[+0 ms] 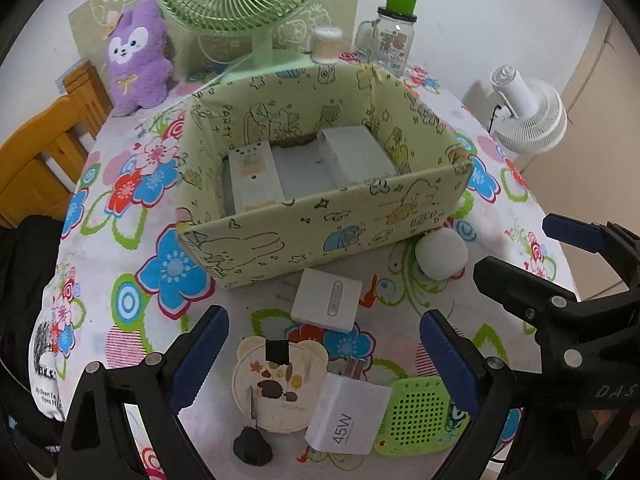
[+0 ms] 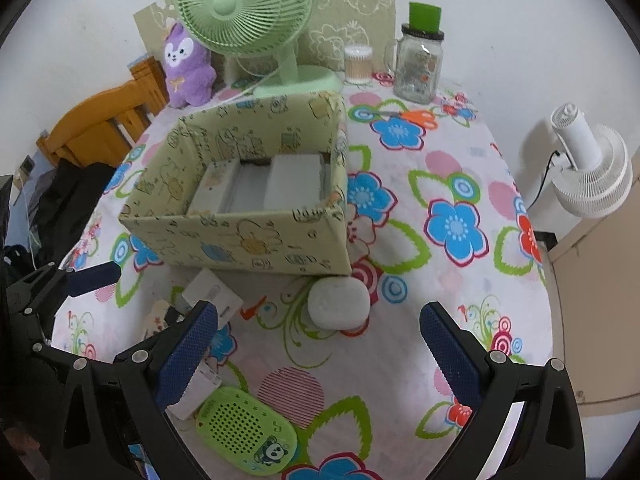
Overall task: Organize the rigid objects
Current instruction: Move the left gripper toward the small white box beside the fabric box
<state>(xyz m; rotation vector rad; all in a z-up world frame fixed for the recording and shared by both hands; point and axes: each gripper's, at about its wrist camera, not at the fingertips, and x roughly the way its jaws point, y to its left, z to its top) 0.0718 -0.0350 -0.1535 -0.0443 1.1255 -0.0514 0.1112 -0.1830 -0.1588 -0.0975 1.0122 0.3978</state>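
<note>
Left wrist view shows the left tongs (image 1: 324, 354) spread wide and holding nothing, poised over a tight cluster on the near part of the counter (image 1: 500, 208): a round cream case (image 1: 276, 384), a white 45W charger (image 1: 348, 416) that looks to rest partly on it, and a green perforated speaker (image 1: 416, 416) touching the charger's right side. Just beyond lies a flat white adapter (image 1: 326, 300), and a white round pod (image 1: 440, 254) sits against the near right corner of the patterned box (image 1: 320, 216), which already holds two white cartons.

Right wrist view has the right tongs (image 2: 318, 350) likewise wide and empty, near the pod (image 2: 340, 306).

My worry is the crowding. A close on the charger could catch the speaker or case as well, dragging one toward the near edge. The charger sits tilted, so it may twist between the pads. The pod's rounded shell could squirt out of a squeeze, and its place against the box wall means one pad might shove the light box instead. Both tongs work close together, so they could collide.
</note>
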